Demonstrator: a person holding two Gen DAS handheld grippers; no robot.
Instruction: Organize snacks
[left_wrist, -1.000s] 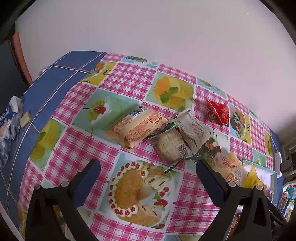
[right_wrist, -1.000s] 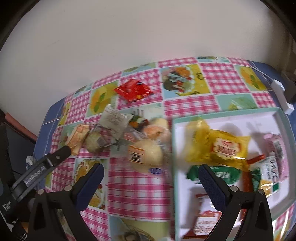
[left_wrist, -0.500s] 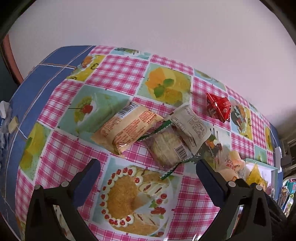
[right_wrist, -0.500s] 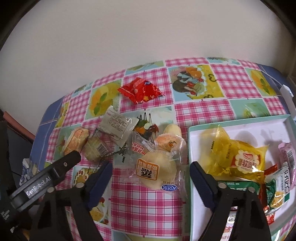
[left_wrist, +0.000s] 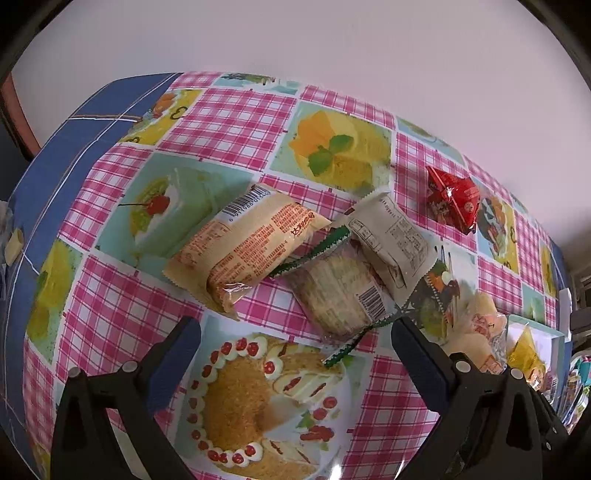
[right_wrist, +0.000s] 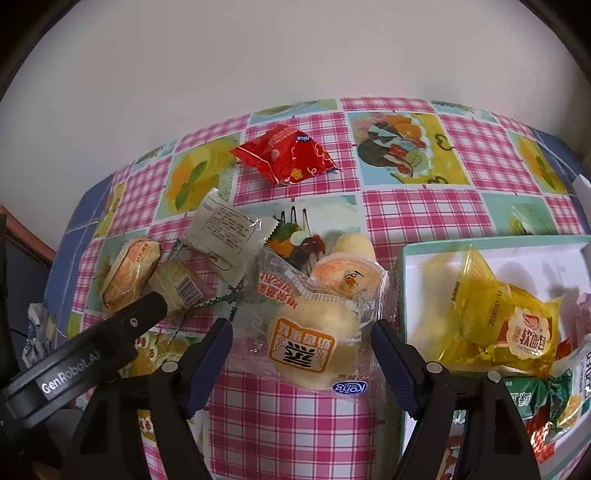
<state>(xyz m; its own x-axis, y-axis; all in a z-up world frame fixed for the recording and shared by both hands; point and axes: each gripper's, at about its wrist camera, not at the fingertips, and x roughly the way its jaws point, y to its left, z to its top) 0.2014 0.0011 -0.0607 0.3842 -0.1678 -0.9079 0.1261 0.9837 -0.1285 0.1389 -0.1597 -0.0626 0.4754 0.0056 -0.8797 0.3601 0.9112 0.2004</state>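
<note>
My right gripper (right_wrist: 300, 330) hangs low over a clear packet of pale buns (right_wrist: 310, 343) with an orange label. Its jaws are closing, the packet lies between them, and the pads stand at its edges without squeezing it. To the right a white tray (right_wrist: 406, 258) holds a yellow bread packet (right_wrist: 509, 325) and other snacks. My left gripper (left_wrist: 295, 330) is open with nothing in it. It hovers just short of a green-edged clear cake packet (left_wrist: 340, 291), which lies between an orange bread packet (left_wrist: 255, 240) and a beige packet (left_wrist: 391, 240).
A red foil packet (right_wrist: 284, 155) lies alone near the far wall, also visible as the red foil packet (left_wrist: 452, 199) in the left wrist view. One left finger (right_wrist: 110, 343) reaches into the right wrist view. The checked tablecloth (left_wrist: 221, 122) ends at a blue border on the left.
Both grippers have sunk closer to the table. The right one moved left from the tray to over the bun packet and its jaws narrowed. The left one neared the three-packet cluster.
</note>
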